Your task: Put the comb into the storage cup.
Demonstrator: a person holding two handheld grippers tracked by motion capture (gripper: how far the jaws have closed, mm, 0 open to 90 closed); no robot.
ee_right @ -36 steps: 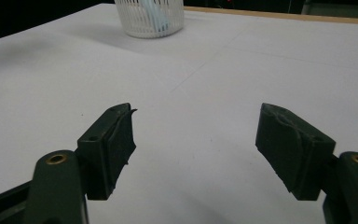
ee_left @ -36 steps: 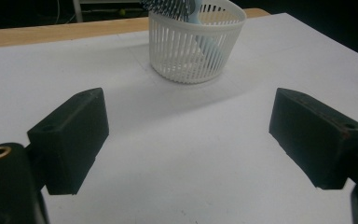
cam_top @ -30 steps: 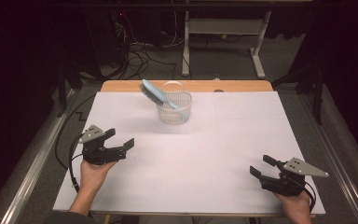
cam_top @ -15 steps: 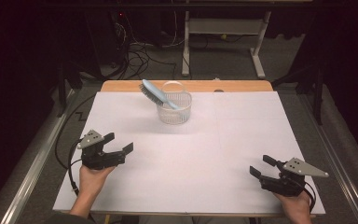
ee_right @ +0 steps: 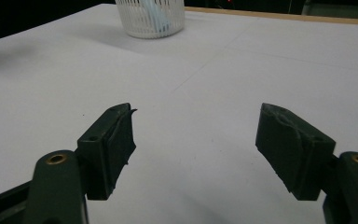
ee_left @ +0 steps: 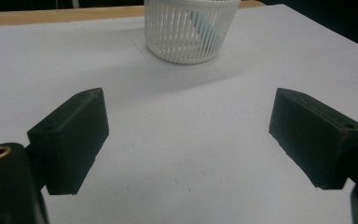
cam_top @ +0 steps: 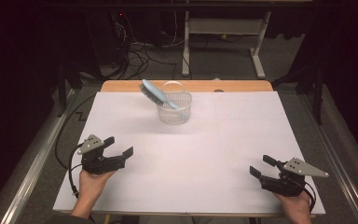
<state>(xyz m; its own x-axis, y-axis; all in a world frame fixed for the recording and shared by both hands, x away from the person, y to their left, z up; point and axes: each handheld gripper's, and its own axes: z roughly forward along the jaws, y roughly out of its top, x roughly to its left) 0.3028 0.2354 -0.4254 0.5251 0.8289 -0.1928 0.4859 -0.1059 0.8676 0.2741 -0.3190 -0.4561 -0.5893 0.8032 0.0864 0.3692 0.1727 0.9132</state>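
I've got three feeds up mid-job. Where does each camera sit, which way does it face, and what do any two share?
High view: above the person's side, looking forward and down on the white table; both hands with the left claw and right claw enter from the bottom.
Left gripper view: rides the left claw, looking along open jaws toward the white basket.
Right gripper view: rides the right claw, open jaws, basket far off.
Shared: all three show the basket with the blue brush in it.

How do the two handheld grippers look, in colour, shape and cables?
Both the left gripper and the right gripper are black, with two blocky jaws, a grey three-cornered plate on top and a black trailing cable. Brass-coloured holes show near the jaws.
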